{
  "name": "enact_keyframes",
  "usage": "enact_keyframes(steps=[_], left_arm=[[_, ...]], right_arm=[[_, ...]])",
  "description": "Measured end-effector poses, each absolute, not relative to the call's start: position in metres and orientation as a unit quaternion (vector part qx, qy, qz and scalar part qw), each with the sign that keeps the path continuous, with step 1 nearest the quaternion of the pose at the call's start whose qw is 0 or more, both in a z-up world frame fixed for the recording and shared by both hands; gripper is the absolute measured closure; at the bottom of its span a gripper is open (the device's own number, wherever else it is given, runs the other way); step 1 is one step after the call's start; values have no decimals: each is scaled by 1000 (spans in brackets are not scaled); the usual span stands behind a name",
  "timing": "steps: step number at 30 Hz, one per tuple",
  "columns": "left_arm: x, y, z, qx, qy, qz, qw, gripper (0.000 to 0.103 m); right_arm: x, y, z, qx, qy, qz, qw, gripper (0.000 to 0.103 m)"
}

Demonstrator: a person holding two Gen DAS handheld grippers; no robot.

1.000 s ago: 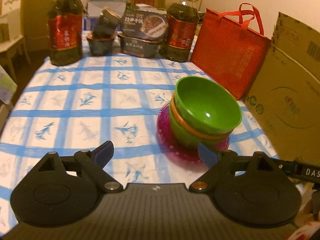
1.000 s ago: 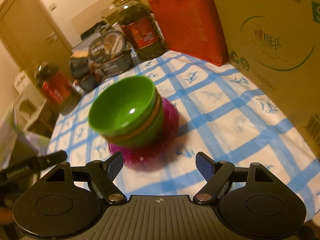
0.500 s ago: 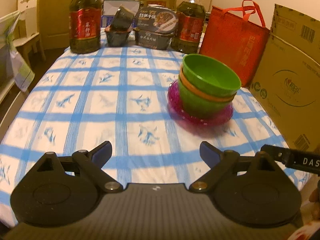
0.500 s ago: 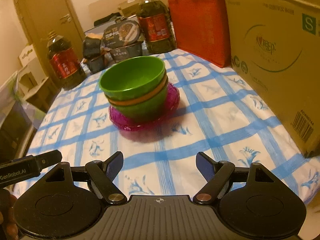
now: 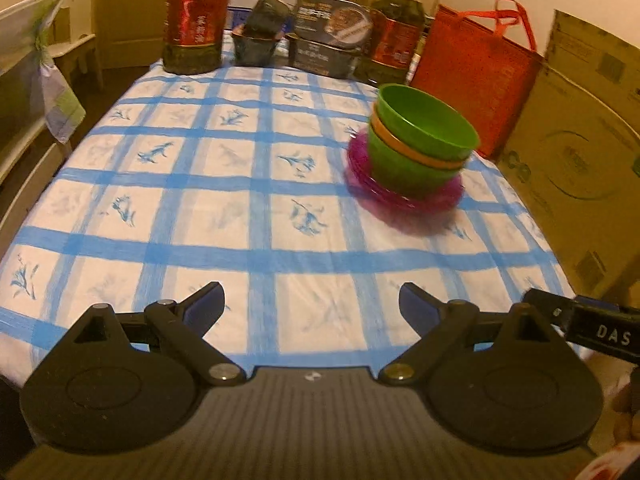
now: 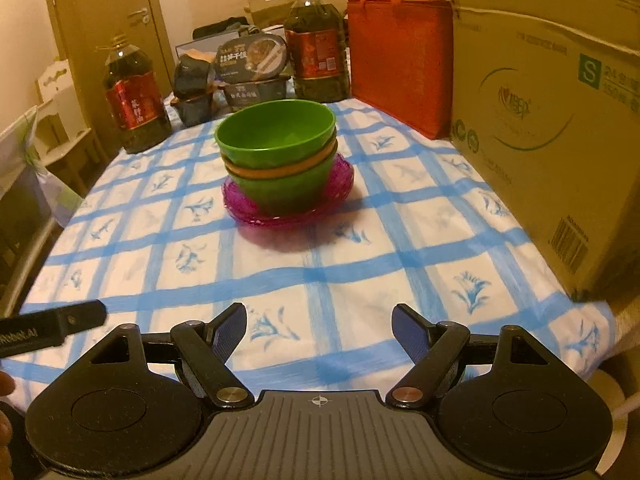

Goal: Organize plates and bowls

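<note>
A stack of bowls, green (image 5: 424, 128) over an orange-rimmed one over another green one, stands on magenta plates (image 5: 400, 196) on the blue-checked tablecloth. In the right wrist view the stack of bowls (image 6: 280, 152) sits on the magenta plates (image 6: 248, 208) mid-table. My left gripper (image 5: 310, 306) is open and empty, near the table's front edge, well short of the stack. My right gripper (image 6: 318, 328) is open and empty, also near the front edge, apart from the stack.
Two large oil bottles (image 6: 134, 100) (image 6: 318, 60), dark food boxes (image 6: 252, 68) and a red bag (image 6: 394, 60) line the far side. A big cardboard box (image 6: 560, 128) stands along the right edge. A chair with cloth (image 5: 48, 80) is at the left.
Both grippers have pulled back from the stack toward the front edge of the table. The stack now looks farther away and has stayed in place. Both jaws stay open.
</note>
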State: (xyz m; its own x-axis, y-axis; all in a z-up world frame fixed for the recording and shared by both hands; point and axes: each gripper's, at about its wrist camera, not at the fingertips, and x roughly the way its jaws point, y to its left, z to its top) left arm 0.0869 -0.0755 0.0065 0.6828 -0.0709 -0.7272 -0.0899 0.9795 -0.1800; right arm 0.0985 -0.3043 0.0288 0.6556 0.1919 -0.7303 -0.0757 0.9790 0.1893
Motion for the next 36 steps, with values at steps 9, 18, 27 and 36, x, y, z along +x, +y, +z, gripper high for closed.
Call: enact_keyframes(steps=[9, 18, 27, 36], left_arm=[[68, -81, 8, -80, 393, 1, 916, 10], [64, -84, 6, -75, 402, -4, 913, 10], [63, -85, 7, -69, 398, -6, 915, 10], [63, -87, 8, -67, 397, -8, 915, 10]], right_arm=[[80, -302, 30, 72, 413, 78, 904, 24], [73, -290, 34, 57, 407, 88, 907, 24], [72, -287, 35, 51, 405, 89, 908, 24], [72, -287, 35, 50, 405, 89, 909, 24]])
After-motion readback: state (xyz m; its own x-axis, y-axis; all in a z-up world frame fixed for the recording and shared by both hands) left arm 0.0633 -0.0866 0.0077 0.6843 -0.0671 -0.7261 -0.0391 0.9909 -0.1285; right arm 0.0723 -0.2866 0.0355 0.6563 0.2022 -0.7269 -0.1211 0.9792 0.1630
